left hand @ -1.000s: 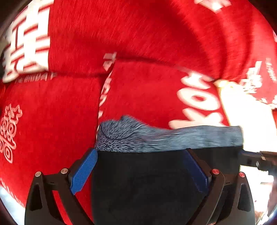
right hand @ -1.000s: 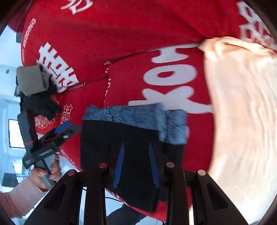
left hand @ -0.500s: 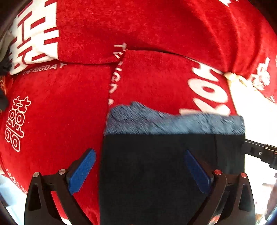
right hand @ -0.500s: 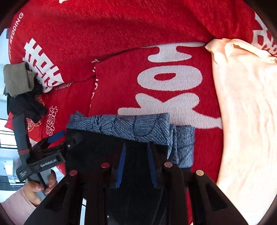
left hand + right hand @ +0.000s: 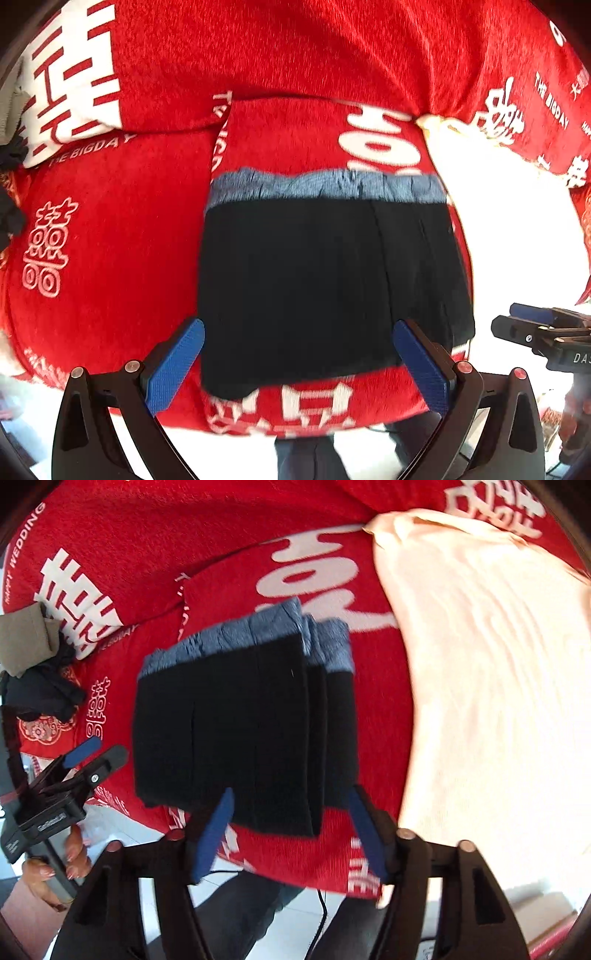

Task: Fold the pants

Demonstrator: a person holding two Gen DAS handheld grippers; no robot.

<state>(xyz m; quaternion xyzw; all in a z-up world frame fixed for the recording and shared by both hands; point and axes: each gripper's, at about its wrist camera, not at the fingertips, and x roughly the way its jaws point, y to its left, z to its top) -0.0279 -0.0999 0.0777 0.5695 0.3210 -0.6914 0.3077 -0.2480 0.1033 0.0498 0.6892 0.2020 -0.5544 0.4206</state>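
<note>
The pants lie folded into a compact dark rectangle with a blue patterned band along the far edge, on the red cloth. They also show in the right wrist view, with stacked layers visible at the right side. My left gripper is open and empty, hovering just in front of the pants' near edge. My right gripper is open and empty, above the near edge of the pants. The left gripper shows in the right wrist view at the left of the pants.
A red cloth with white lettering covers the table. A pale peach garment lies to the right of the pants. A grey and black bundle of clothes sits at the far left. The table's front edge is just below the pants.
The right gripper has opened and let go of the pants. Both grippers have drawn back toward the table's front edge, and the folded pants now lie free on the cloth.
</note>
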